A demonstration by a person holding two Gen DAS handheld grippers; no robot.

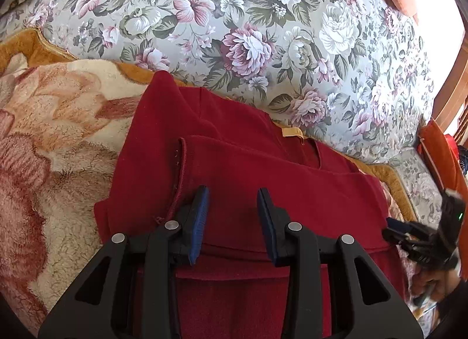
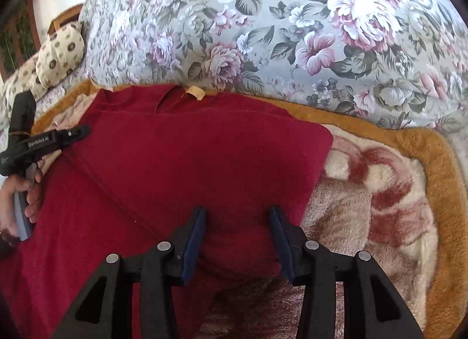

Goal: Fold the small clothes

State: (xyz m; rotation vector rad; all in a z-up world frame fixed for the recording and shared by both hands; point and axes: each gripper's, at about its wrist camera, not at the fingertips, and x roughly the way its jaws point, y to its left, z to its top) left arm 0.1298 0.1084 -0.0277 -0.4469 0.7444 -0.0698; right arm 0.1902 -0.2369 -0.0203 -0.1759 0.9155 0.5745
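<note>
A dark red shirt (image 1: 248,163) lies flat on a plush blanket, its tan neck label (image 1: 292,132) toward the sofa back. One side is folded over, and its stitched hem (image 1: 182,172) runs down to my left gripper (image 1: 232,193). That gripper hovers low over the shirt, its blue pads apart with nothing pinched between them. In the right wrist view the shirt (image 2: 181,157) and label (image 2: 196,93) show again. My right gripper (image 2: 237,212) stands open over the shirt's right edge. The left gripper (image 2: 79,131) rests at the shirt's left side, held by a hand (image 2: 32,193).
The blanket (image 2: 380,193) is cream and pink with a mustard border. Behind it rises the floral sofa back (image 1: 263,32). A patterned cushion (image 2: 58,52) lies at the far left, and an orange cloth (image 1: 438,152) at the right end. The right gripper (image 1: 421,236) shows at the shirt's right edge.
</note>
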